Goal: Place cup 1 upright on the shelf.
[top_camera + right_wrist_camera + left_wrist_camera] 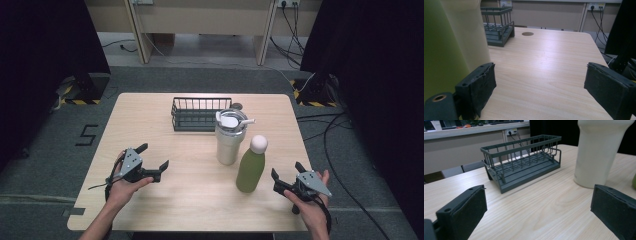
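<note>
Green bottle (250, 169) stands upright on the worktop (150, 112), near right of centre, white round cap on, contents not visible. Cream tumbler (229, 137) just behind and left of it, lid on, contents hidden. Dark wire basket (200, 114) at far centre, nothing in it. Right hand-held gripper (286, 178) spread wide, holding nothing, just right of the bottle. Left hand-held gripper (154, 156) spread too, holding nothing, near left, well apart from the tumbler.
</note>
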### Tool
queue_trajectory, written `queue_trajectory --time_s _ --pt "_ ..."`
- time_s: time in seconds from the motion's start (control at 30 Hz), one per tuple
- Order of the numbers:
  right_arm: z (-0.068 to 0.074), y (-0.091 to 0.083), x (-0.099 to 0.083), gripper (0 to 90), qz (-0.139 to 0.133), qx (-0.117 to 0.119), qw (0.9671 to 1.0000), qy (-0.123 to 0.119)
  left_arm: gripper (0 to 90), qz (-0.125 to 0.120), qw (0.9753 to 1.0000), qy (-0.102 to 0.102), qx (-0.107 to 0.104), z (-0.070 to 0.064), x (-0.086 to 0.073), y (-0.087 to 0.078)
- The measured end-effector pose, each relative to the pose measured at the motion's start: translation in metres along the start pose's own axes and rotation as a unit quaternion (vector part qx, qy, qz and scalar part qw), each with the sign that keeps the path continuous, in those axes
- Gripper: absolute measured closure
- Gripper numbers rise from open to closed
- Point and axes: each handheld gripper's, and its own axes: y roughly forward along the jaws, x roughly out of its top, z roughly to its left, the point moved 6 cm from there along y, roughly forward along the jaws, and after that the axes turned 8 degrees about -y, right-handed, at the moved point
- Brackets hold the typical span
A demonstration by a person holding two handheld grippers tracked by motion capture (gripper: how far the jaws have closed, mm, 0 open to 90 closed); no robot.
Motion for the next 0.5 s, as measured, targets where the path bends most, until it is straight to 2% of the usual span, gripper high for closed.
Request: queue_trajectory --time_s 0.1,0.17,0.3,0.5 --pt "0.000 0.001 -0.001 10.3 0.002 -0.001 1.0000 0.000 0.0 -0.005 1.0000 0.003 -0.008 -0.005 0.002 0.003" --pt "0.001 0.001 0.000 10.3 0.000 0.000 1.0000 0.001 0.0 -0.009 0.9998 -0.005 -0.018 -0.009 0.005 0.007" --pt "0.002 0.001 0.003 10.3 -0.002 0.000 1.0000 -0.001 0.1 -0.013 0.9994 0.007 -0.031 -0.018 0.010 0.016" --pt "-0.002 0.001 0.004 10.4 -0.004 -0.006 1.0000 0.005 0.4 -0.012 0.9992 0.010 -0.038 -0.021 0.013 0.023"
